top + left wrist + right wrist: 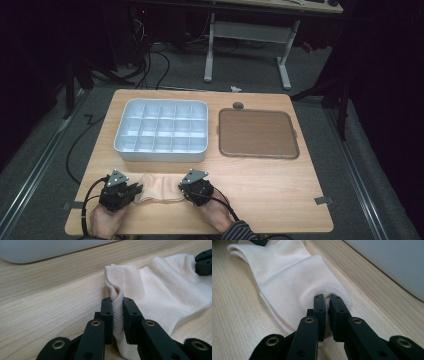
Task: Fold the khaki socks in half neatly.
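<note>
Left gripper [117, 315] pinches the sock's [160, 287] ribbed cuff; right gripper [327, 312] pinches its toe; no writing readable.

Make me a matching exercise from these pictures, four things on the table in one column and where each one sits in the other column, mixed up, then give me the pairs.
Things
1. sock
2. divided tray
3. brown lid
4. left gripper

Places or states
A. far right part of the table
B. shut on the sock's ribbed end
C. far left part of the table
D. near edge, stretched between both grippers

Pairs: 1-D, 2-C, 3-A, 4-B
</note>
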Tool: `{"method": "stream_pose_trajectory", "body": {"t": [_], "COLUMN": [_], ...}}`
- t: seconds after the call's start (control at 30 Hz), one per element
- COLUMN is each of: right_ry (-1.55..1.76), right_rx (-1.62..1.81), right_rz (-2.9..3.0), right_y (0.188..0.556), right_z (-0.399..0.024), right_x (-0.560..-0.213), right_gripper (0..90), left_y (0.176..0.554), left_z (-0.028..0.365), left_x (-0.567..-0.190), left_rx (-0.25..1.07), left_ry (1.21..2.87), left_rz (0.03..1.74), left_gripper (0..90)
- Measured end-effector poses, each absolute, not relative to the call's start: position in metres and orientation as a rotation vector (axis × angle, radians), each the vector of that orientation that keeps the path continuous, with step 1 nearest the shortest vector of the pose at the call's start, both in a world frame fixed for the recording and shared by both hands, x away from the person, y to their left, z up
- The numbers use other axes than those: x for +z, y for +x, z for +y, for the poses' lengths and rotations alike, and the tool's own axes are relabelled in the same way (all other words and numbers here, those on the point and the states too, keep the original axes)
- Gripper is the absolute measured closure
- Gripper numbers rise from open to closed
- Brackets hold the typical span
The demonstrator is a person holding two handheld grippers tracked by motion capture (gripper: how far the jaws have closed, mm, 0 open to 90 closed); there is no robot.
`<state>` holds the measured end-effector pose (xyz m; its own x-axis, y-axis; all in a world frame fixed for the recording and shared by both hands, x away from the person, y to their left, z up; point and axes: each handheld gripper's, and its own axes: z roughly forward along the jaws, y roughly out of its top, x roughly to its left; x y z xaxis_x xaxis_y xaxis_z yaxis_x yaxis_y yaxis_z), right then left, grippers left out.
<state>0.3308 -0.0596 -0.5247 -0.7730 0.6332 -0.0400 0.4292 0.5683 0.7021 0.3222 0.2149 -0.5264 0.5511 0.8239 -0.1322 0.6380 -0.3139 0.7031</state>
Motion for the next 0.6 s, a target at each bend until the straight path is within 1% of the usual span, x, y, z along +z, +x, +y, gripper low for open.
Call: {"method": "stream_pose_trajectory", "body": {"t": [0.3,0.47,0.6], "right_ry": [0.885,0.893,0.898], "right_rx": [1.014,1.025,1.027], "right_rz": [2.509,2.509,2.5], "right_y": [0.329,0.328,0.326], "right_z": [-0.072,-0.086,-0.099], "right_x": [-0.519,-0.513,-0.509], "right_gripper": [84.8,84.8,84.8], "left_y": [0.321,0.322,0.321], "left_z": [0.211,0.201,0.187], "left_x": [-0.519,-0.515,-0.51], "left_rx": [0.275,0.23,0.228], "left_ry": [2.006,1.987,1.999], "left_rz": [1.143,1.124,1.087], "left_gripper": [80.8,80.7,80.7]}}
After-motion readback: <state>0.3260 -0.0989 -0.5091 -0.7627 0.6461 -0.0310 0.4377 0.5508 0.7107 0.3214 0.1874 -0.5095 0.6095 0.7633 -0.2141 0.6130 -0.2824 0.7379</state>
